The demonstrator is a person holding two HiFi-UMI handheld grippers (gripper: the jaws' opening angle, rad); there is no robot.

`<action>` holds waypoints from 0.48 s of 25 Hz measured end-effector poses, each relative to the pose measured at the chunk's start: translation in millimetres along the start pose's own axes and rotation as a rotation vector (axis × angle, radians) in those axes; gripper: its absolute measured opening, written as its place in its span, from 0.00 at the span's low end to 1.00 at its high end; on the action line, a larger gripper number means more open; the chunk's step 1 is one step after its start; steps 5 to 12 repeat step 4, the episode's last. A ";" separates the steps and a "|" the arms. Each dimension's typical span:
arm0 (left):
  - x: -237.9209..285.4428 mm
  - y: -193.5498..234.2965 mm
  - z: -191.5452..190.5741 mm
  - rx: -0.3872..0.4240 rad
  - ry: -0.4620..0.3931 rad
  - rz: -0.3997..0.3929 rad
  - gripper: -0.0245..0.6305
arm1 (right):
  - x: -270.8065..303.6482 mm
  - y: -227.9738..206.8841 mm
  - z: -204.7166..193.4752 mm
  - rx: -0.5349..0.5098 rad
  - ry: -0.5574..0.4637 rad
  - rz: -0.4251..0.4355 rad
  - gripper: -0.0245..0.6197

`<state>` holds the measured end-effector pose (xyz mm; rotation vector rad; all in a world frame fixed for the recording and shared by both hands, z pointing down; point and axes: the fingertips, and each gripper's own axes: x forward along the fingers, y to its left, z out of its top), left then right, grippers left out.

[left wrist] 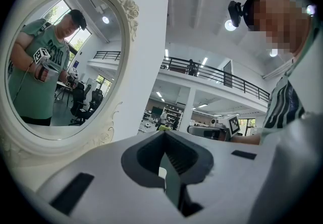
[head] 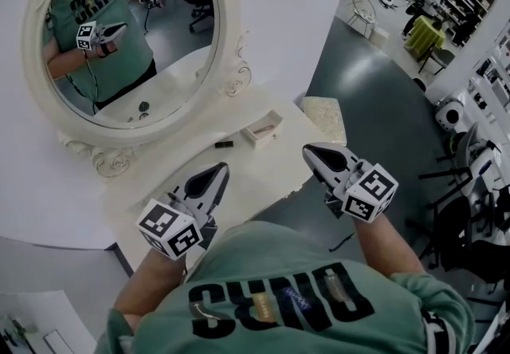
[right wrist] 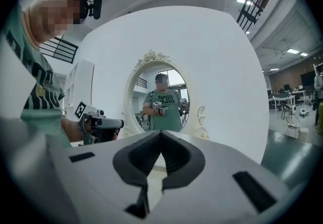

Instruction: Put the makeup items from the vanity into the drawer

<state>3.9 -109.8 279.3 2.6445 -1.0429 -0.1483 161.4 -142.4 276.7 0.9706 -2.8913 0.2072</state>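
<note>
The vanity [head: 263, 178] is plain white, and its mirror frame [head: 111, 159] is cream, carved with scrolls and roses. A small item [head: 224, 143] lying on top is black. The left gripper [head: 217, 171] and right gripper [head: 311, 151] are pale grey with dark grey jaw linings, each bearing black-and-white square markers. The person's shirt [head: 263, 265] is green with black lettering. The floor [head: 374, 105] is dark grey.

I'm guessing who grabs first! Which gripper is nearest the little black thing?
The left gripper, tip close to the black item; the right gripper sits farther off.

Grippers two: left gripper [head: 221, 168], right gripper [head: 307, 151]; mirror [head: 119, 33] one; vanity [head: 255, 173] one.
</note>
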 end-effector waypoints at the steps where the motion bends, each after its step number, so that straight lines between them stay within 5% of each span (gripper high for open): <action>1: -0.1 -0.5 0.2 0.000 0.001 0.000 0.05 | -0.6 0.1 0.3 0.000 0.000 0.000 0.05; 12: -0.6 -1.7 0.4 0.001 0.004 0.001 0.05 | -2.4 0.9 1.1 0.000 0.001 0.001 0.05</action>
